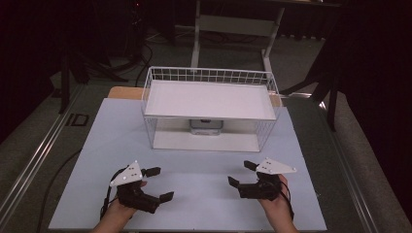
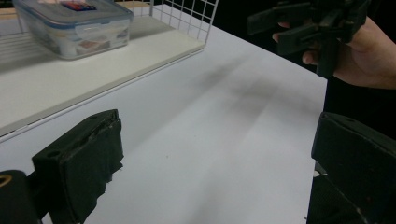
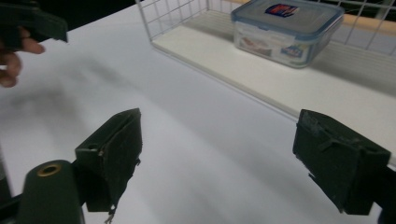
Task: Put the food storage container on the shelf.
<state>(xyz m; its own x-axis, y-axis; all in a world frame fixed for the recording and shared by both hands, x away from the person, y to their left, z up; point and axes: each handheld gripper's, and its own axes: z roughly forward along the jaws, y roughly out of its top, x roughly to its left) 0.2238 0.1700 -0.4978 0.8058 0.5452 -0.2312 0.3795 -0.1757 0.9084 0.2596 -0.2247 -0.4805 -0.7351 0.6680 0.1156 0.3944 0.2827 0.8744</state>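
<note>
Nothing is in hand yet. The left gripper (image 1: 156, 183) hovers over the near left part of the counter (image 1: 111, 141), its jaws standing wide apart and holding nothing; the right gripper (image 1: 242, 174) hovers over the near right part, likewise spread and empty. The two face each other across a bare stretch of counter, well apart.

The thing nearest their reach is the plastic container (image 3: 286, 29), a clear lidded box with a bluish rim and a label on top. It sits on the lower level of the white wire rack (image 1: 210, 75) at the far middle of the counter, tucked under the rack's upper shelf (image 1: 209, 99). In the high view just its front edge peeks out beneath that shelf (image 1: 206, 127). The left gripper view shows the same box (image 2: 74, 25) resting flat on the rack's white base, lid shut.

By my judgement, the work is at its very start: the container is untouched, both grippers are far short of the rack, and no grasp has been set up. What is left seems to be everything — reaching in under the shelf, closing on the box, and drawing it out.
</note>
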